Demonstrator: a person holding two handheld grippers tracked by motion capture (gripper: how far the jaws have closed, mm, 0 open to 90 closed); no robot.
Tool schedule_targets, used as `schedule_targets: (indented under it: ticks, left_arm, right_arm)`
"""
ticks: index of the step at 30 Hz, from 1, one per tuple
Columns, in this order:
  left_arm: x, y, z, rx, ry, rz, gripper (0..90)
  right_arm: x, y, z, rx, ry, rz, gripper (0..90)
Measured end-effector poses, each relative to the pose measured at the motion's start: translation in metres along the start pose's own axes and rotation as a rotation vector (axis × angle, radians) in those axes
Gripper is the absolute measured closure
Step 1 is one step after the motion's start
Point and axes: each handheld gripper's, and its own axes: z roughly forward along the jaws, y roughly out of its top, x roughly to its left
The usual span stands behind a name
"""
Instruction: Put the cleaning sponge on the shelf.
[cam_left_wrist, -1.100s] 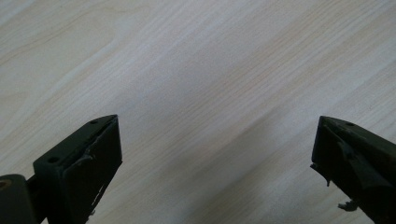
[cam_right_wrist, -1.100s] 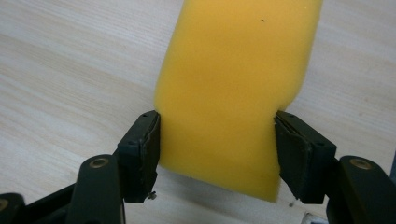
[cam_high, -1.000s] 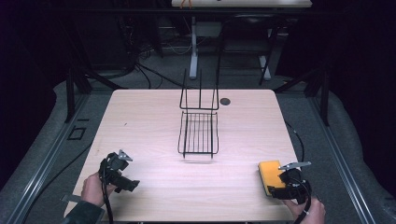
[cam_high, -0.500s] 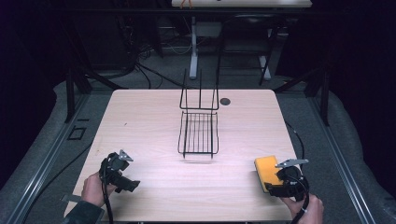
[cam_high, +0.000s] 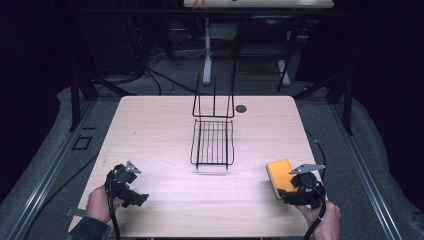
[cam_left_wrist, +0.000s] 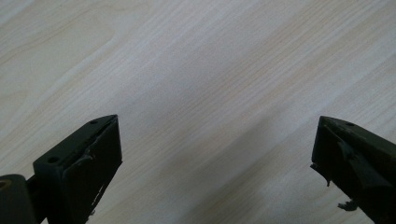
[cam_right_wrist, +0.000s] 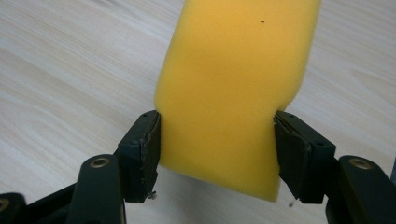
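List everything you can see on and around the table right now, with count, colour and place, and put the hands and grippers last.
wire rack: 1, black, middle of the table, its upright back toward the far edge.
sponge: 1, yellow, near right part of the table, pinched at both sides between the right gripper's jaws.
round disc: 1, dark, far part of the table, just right of the rack; too small to identify.
table: 1, light wood.
desk: 1, pale, far background, on a white leg.
left gripper: 1, black, near left, jaws wide apart over bare wood.
right gripper: 1, black, near right, closed on the sponge.
hands: 2, at the near edge, one holding each gripper.
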Motion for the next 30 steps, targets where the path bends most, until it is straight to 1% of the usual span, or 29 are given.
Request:
schedule_targets:
  ticks: [1, 2, 6, 10, 12, 18, 23, 30]
  left_arm:
    - [0.0, 0.0, 0.0, 0.0, -0.001, -0.002, 1.6]
    - [-0.001, -0.001, 0.0, 0.002, -0.001, -0.003, 1.6]
    - [0.0, -0.002, -0.001, 0.0, -0.001, 0.001, 1.6]
    - [0.001, -0.002, 0.0, 0.001, -0.003, -0.001, 1.6]
    - [0.0, -0.002, -0.001, 0.0, -0.002, 0.001, 1.6]
    - [-0.001, -0.001, 0.0, 0.004, -0.002, 0.003, 1.6]
    - [0.001, -0.001, 0.0, 0.001, -0.001, -0.006, 1.5]
    - [-0.001, 0.0, 0.002, 0.002, -0.005, -0.002, 1.5]
  right_arm:
    - [0.0, 0.002, 0.0, 0.0, -0.002, -0.004, 36.8]
    - [0.002, 0.005, -0.002, -0.013, -0.007, -0.015, 36.9]
    - [0.004, 0.01, -0.003, -0.03, -0.009, -0.021, 36.9]
    - [0.003, 0.018, -0.003, -0.033, -0.02, -0.034, 37.0]
    - [0.003, 0.022, -0.004, -0.04, -0.015, -0.033, 37.0]
    - [0.004, 0.031, -0.004, -0.058, -0.013, -0.049, 37.2]
    - [0.004, 0.036, -0.001, -0.056, -0.005, -0.06, 37.3]
    - [0.004, 0.043, 0.0, -0.062, 0.003, -0.072, 37.3]
